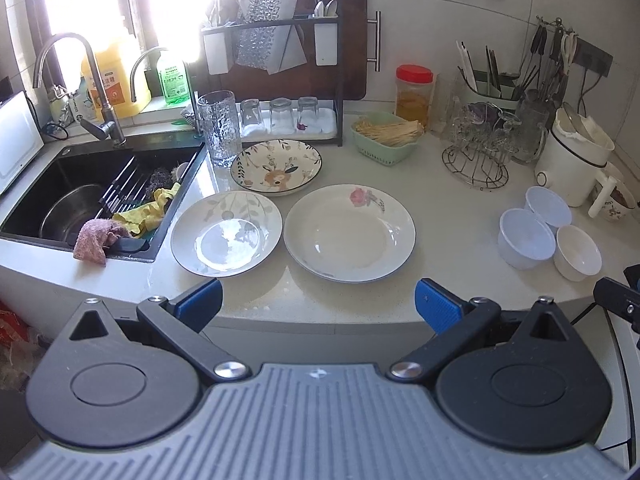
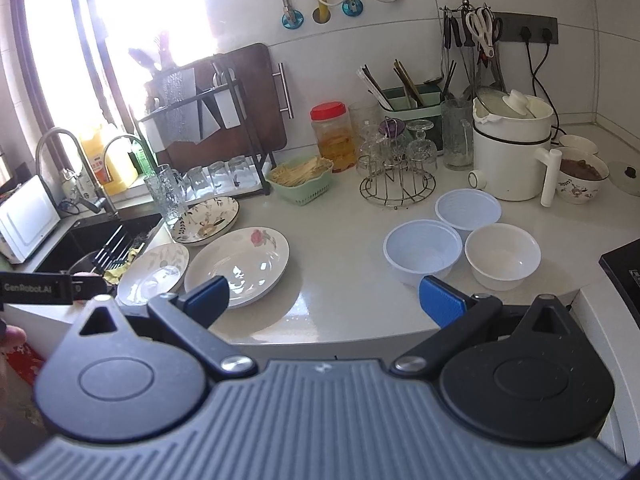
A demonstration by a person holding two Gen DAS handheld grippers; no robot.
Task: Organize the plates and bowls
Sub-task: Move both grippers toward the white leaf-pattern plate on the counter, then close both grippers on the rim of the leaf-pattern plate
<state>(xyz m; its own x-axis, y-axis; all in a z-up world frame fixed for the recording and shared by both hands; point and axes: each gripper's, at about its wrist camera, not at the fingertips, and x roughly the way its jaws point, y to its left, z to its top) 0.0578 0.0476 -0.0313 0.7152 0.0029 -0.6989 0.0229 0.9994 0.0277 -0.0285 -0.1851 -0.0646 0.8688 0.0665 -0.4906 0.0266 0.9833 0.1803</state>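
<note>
Left gripper (image 1: 318, 300) agape, right gripper (image 2: 323, 298) likewise, level

Left gripper (image 1: 318, 300) and right gripper (image 2: 324, 298) both level, jaws spread wide, holding nothing.

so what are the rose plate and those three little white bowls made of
Rose plate: likely glazed ceramic, glossy with window glare. Two bluish ribbed bowls: probably thin, slightly translucent plastic. Third bowl: opaque, smooth, perhaps ceramic or melamine.
</note>
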